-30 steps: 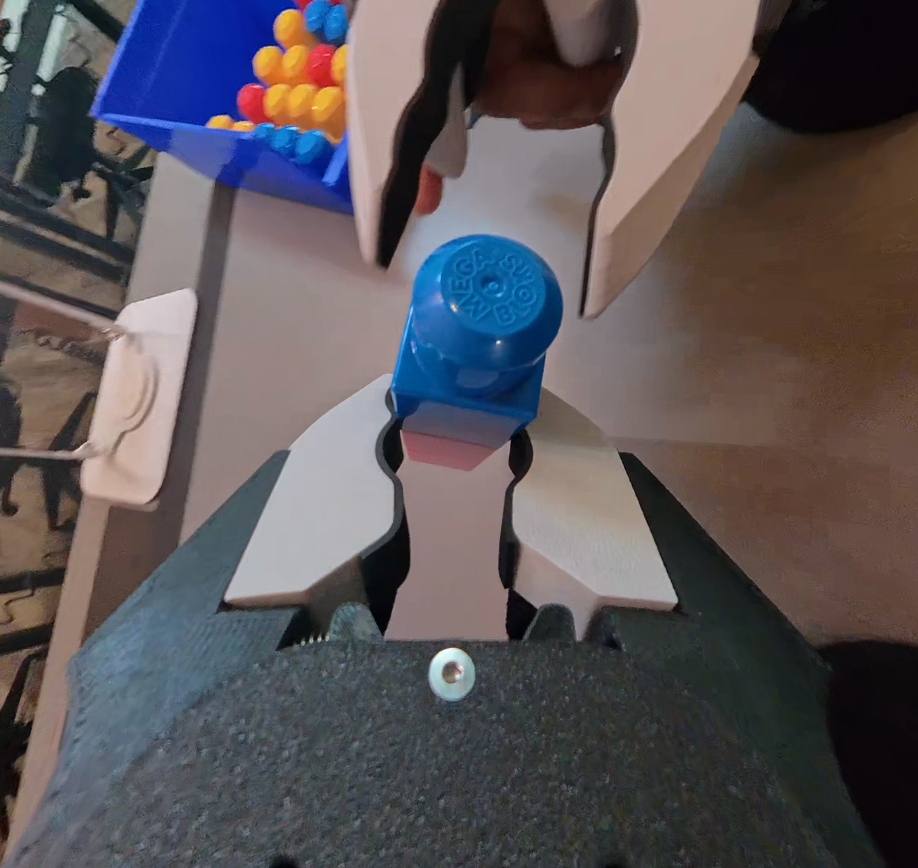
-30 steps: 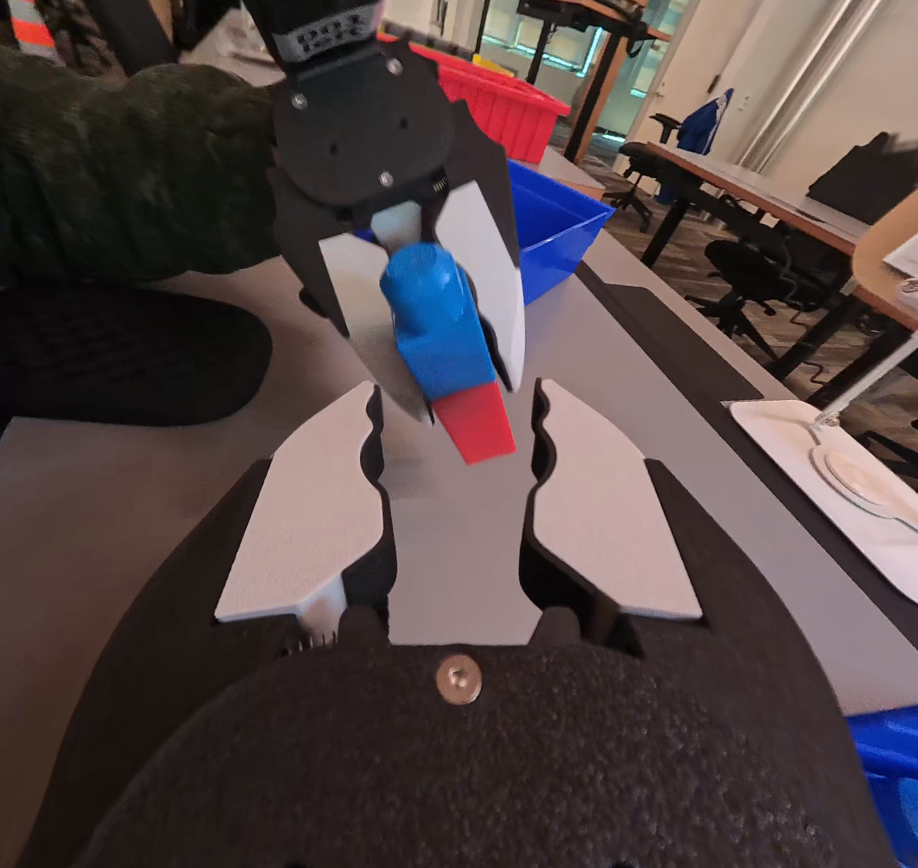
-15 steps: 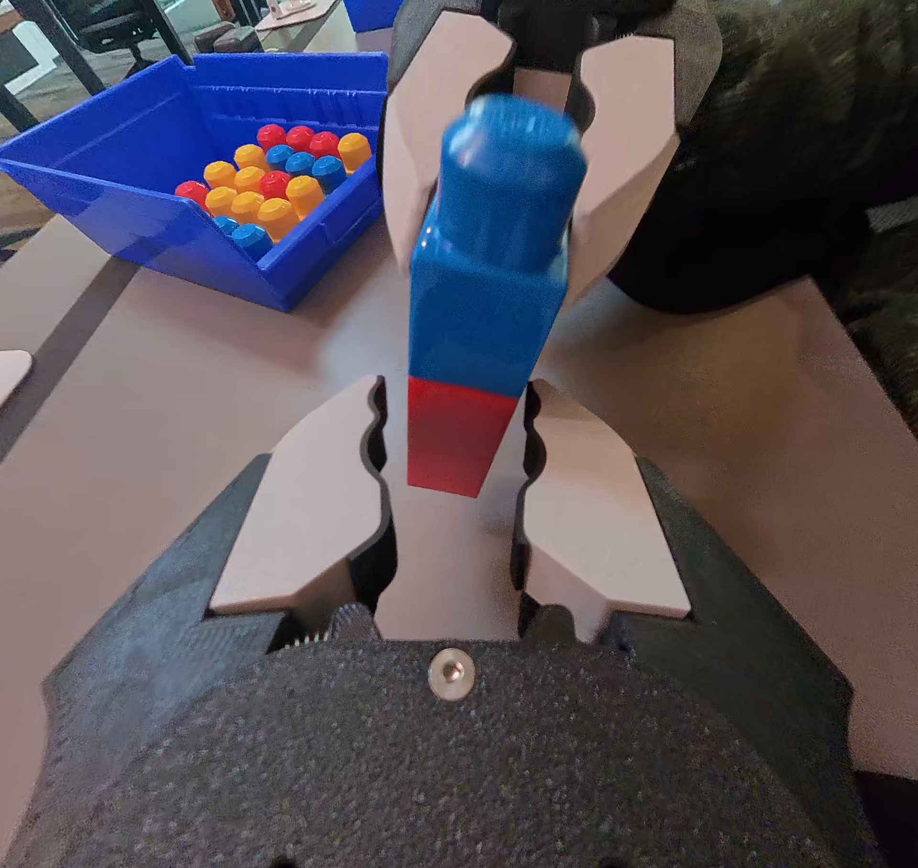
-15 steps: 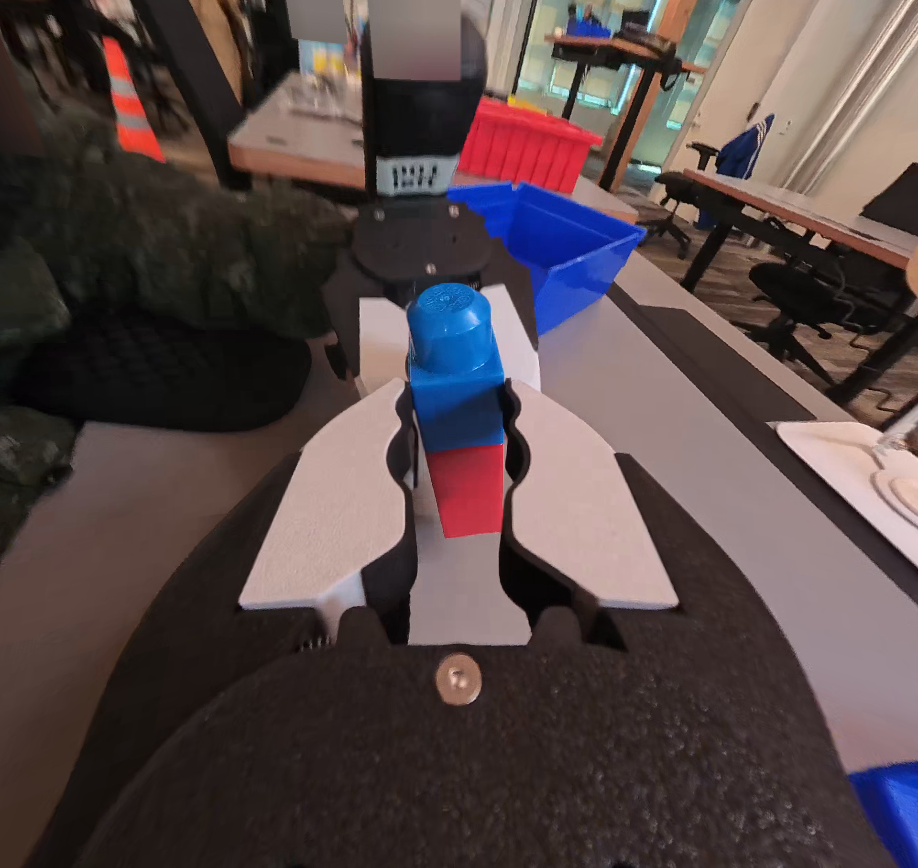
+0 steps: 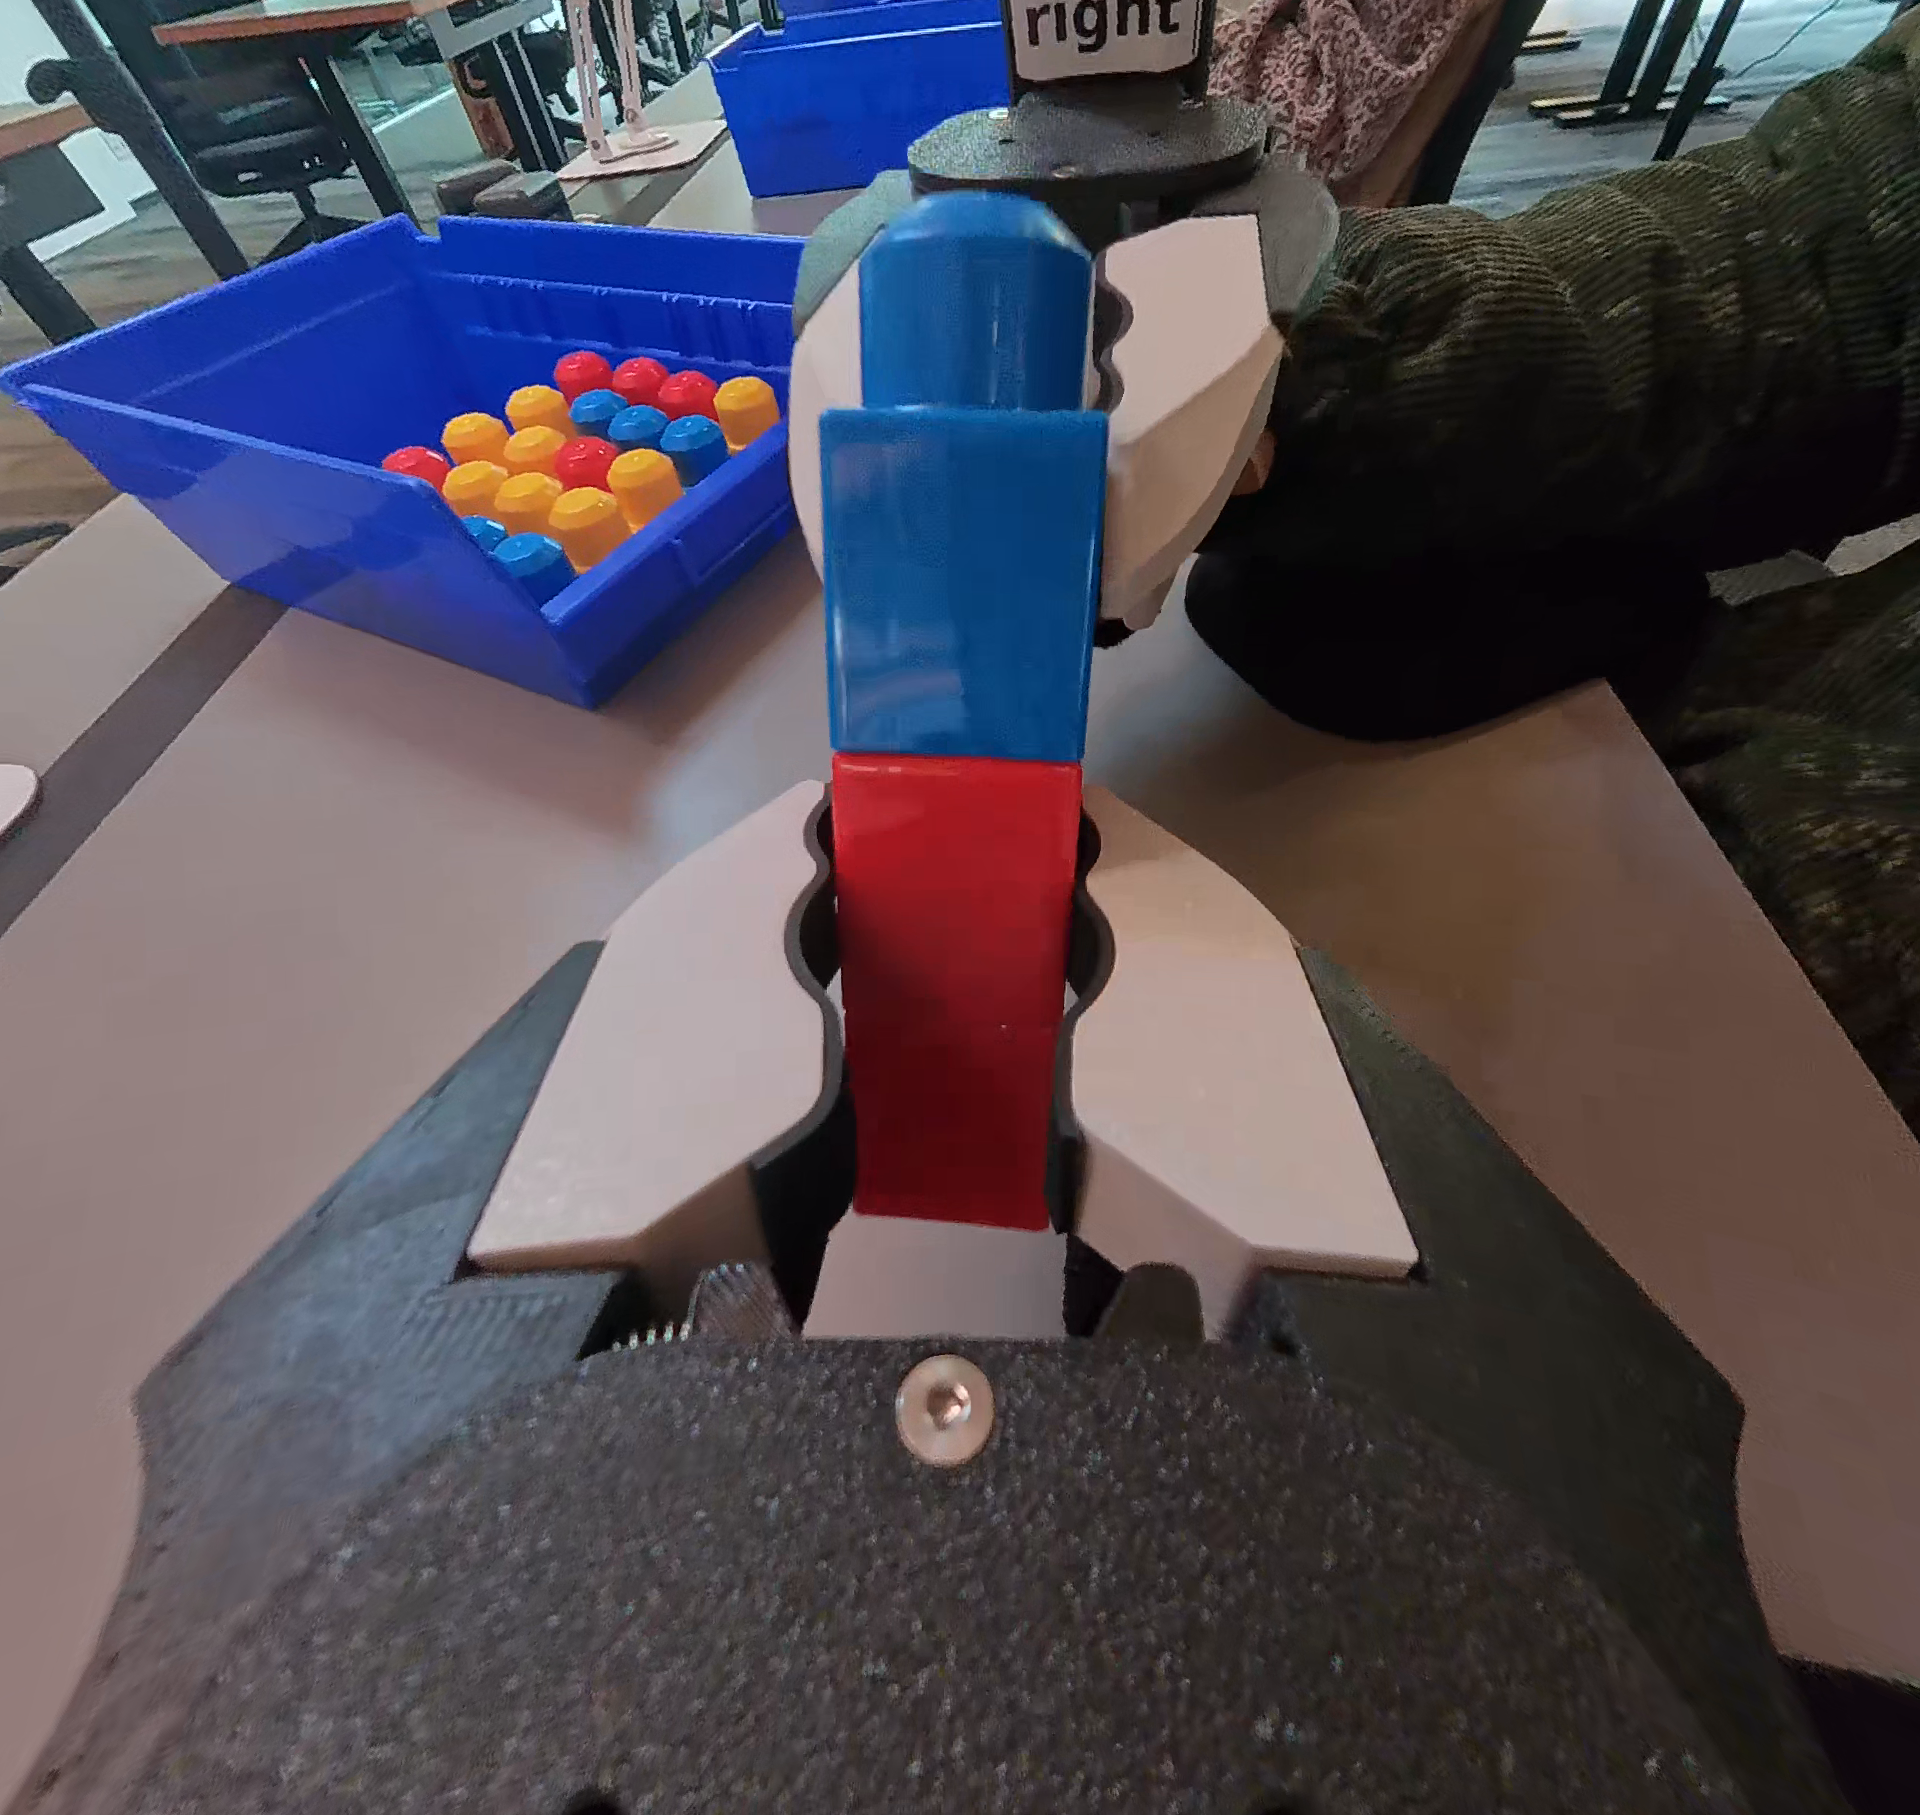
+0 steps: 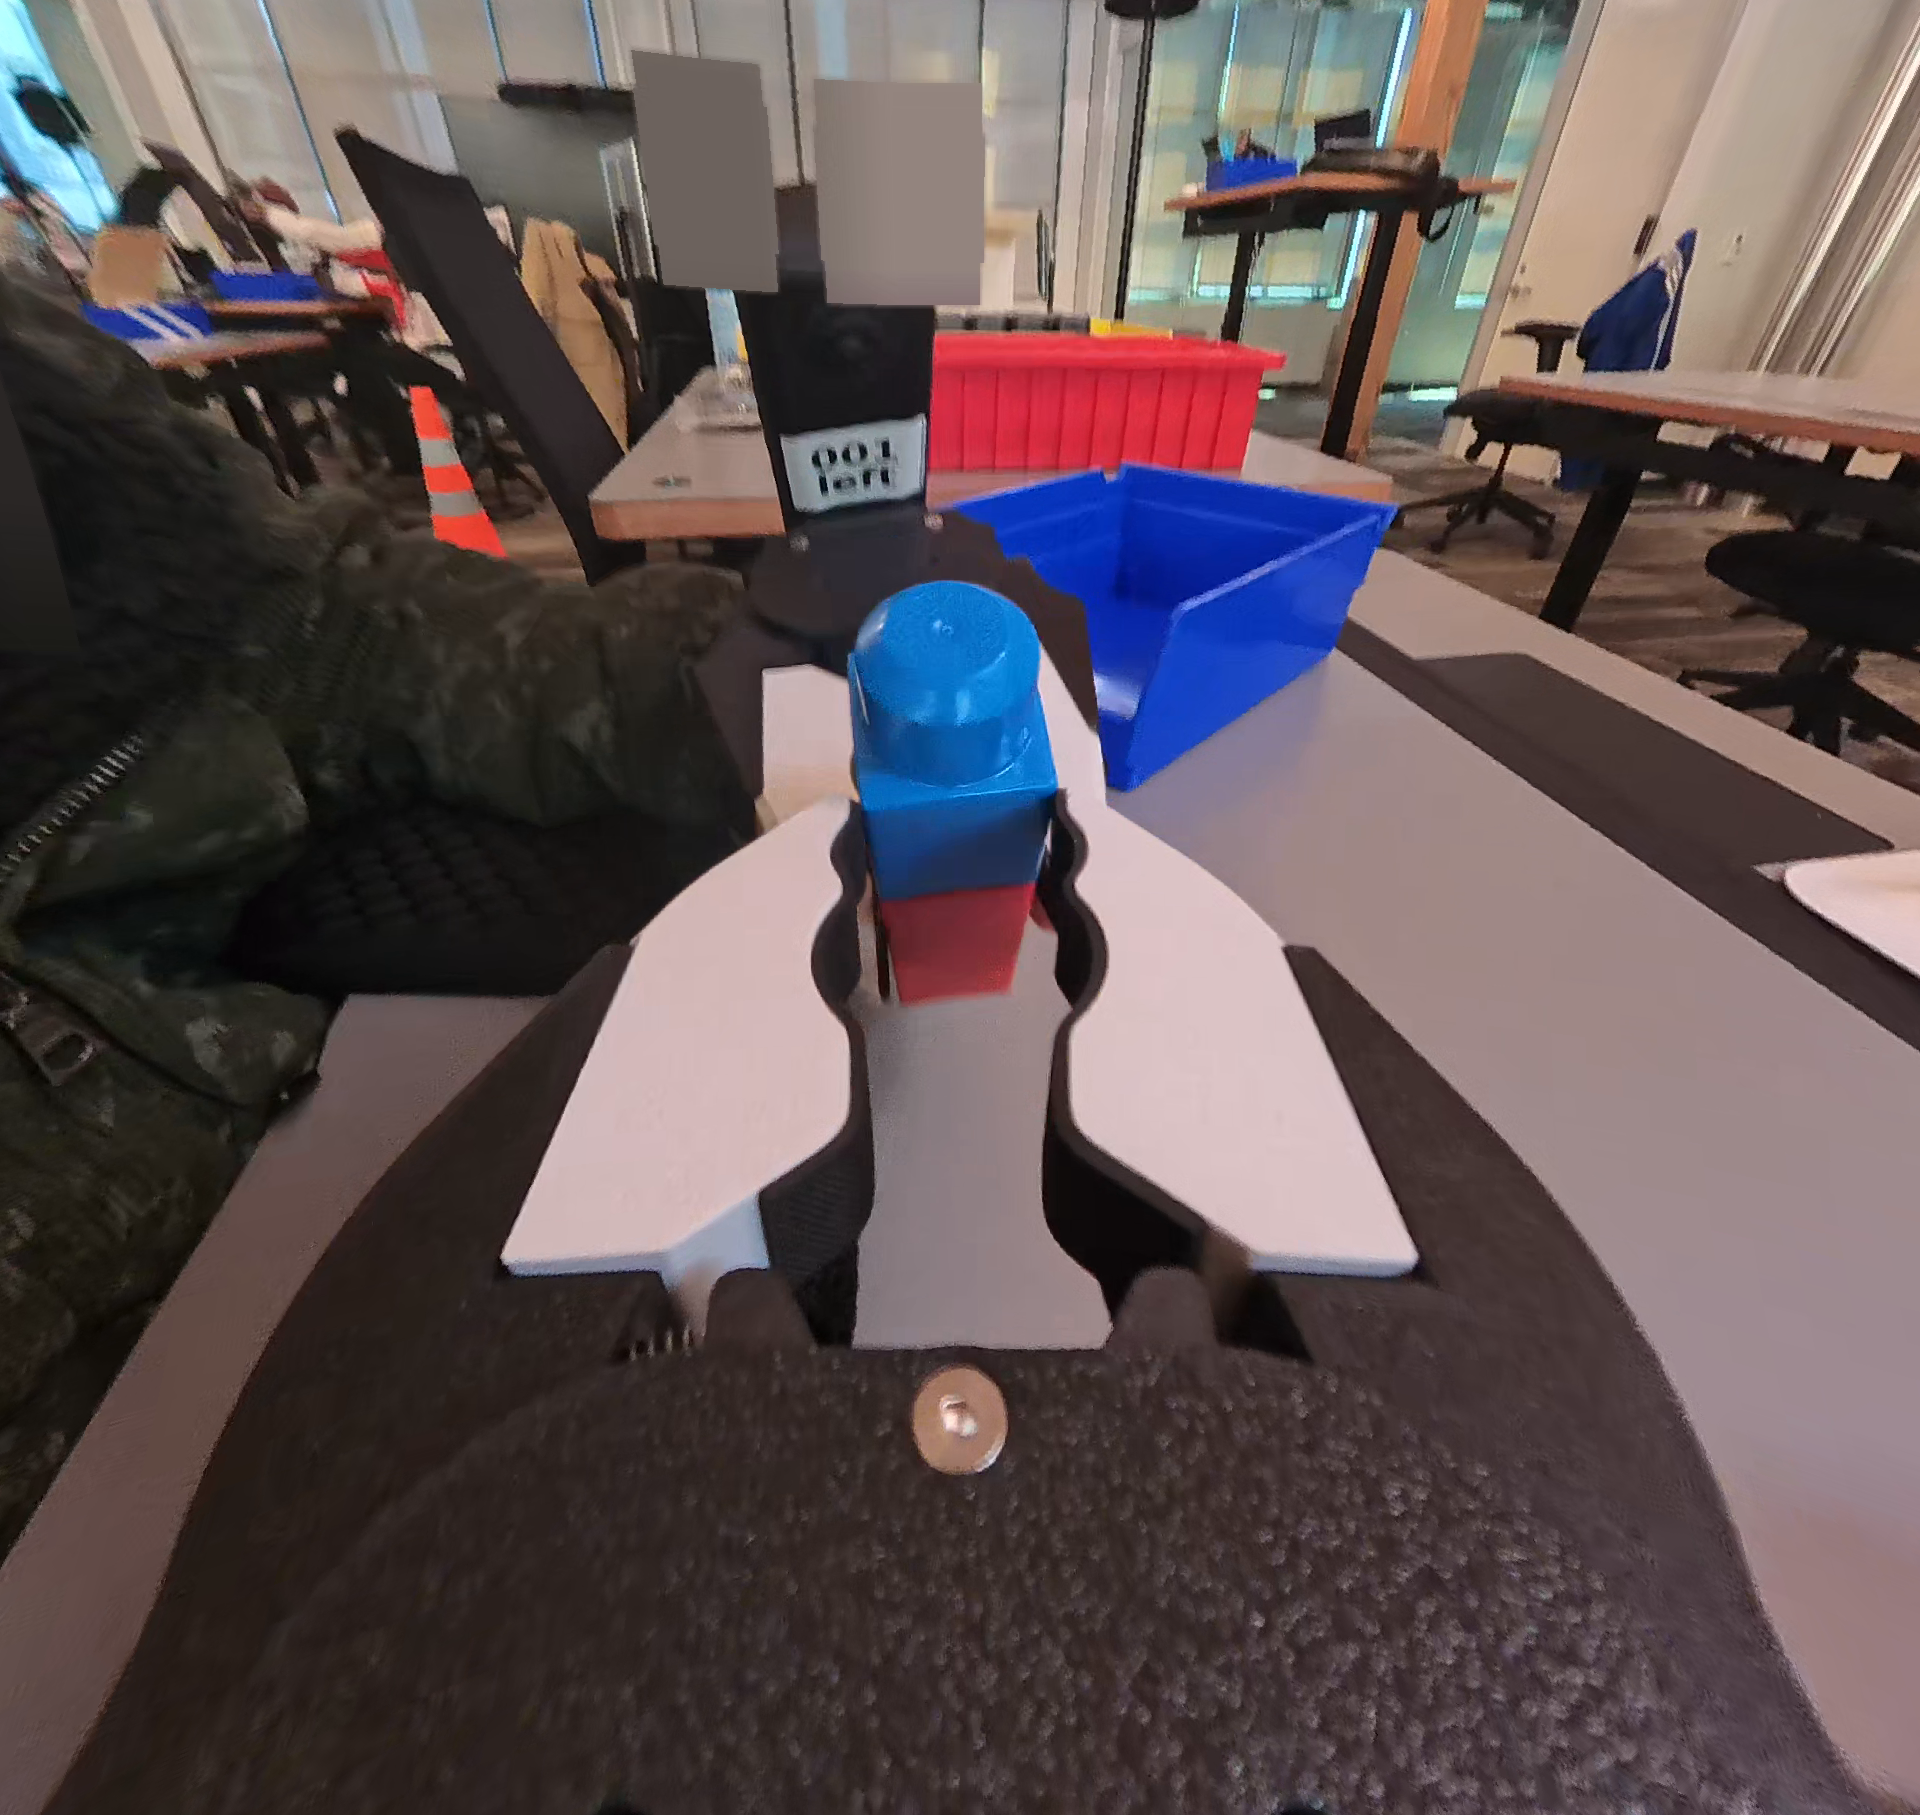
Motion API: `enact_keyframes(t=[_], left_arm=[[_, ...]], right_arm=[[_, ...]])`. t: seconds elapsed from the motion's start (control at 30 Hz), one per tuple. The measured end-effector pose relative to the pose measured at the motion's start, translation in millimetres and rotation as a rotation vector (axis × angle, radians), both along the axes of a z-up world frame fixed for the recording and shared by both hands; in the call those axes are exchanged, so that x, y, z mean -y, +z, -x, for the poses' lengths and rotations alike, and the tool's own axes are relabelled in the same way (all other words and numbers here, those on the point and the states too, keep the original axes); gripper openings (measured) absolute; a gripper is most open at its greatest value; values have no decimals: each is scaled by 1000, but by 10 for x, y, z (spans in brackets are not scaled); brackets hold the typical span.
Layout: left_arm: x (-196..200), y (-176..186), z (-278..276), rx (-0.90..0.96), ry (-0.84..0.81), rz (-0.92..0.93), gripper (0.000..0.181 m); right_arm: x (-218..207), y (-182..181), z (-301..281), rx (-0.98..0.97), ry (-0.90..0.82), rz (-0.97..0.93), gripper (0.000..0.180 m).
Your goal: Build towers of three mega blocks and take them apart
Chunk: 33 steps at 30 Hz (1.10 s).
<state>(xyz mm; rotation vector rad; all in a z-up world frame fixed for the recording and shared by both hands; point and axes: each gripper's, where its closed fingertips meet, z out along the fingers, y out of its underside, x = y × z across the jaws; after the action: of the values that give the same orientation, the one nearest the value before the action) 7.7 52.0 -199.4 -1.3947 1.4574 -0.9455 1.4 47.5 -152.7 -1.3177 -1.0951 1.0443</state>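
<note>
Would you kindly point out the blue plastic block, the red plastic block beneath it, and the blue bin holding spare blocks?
Blue plastic block (image 5: 961, 586), left wrist view, on its flat square side.
Red plastic block (image 5: 954, 944), left wrist view, on its front face.
Blue bin (image 5: 312, 560), left wrist view, on its near sloping wall.

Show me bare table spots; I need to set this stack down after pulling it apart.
Bare table lies between the filled blue bin and the left claw, and again right of it toward the sleeve. Crowded: the middle, where the right claw and left claw both grip the stack.
</note>
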Motion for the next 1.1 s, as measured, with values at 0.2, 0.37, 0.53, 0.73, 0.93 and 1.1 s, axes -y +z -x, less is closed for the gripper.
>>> enact_keyframes(t=[0.2, 0.37, 0.53, 0.73, 0.93, 1.1], left_arm=[[-106, -3, 130, -3, 25, 30, 41], [-164, -49, 186, -15, 41, 43, 41], [-160, -177, 180, -78, 38, 25, 41], [-87, -254, 139, -104, 4, 37, 41], [-94, -239, 133, -79, 5, 35, 41], [-95, -223, 100, -73, 21, 10, 44]], right_arm=[[-86, -138, -43, 65, -29, -1, 29], [-106, -145, -40, 71, -43, -3, 38], [-128, -159, -42, 80, -57, -8, 46], [-108, -246, -28, 138, -57, -38, 33], [-110, -231, -23, 128, -60, -33, 33], [-114, -202, -16, 100, -65, -30, 33]])
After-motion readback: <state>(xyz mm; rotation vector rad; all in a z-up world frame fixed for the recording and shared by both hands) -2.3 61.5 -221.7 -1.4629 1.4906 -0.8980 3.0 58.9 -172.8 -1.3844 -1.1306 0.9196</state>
